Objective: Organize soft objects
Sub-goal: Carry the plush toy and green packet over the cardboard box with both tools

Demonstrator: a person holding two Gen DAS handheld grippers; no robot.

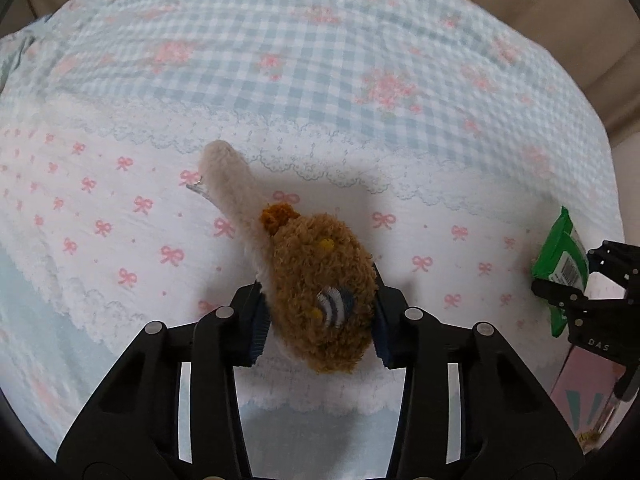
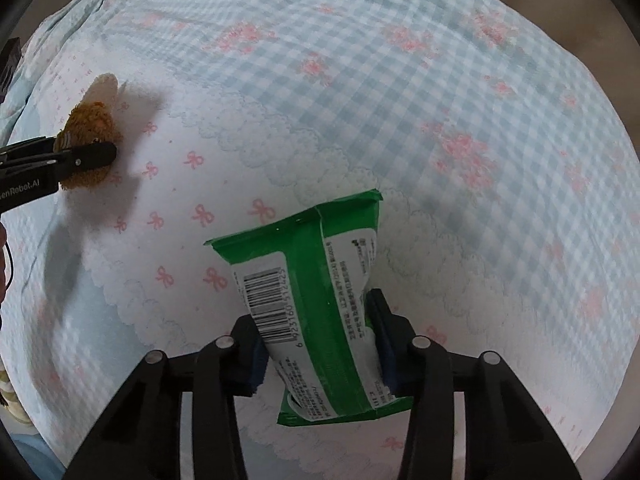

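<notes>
While left claw [image 1: 318, 322] pinches plush toy [image 1: 320, 296], right claw [image 2: 320, 350] clamps green pkt [image 2: 320, 308].

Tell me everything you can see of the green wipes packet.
The green wipes packet is a soft, flat pouch of glossy green film with crimped end seams. The side facing up carries a white panel with a barcode and small print too fine to read, plus a lengthwise back seam. It lies on the bow-print bedspread, slightly angled. The right hand-held gripper straddles its near half, blue pads pressed to both long sides. In the left wrist view it shows at the right edge.
</notes>
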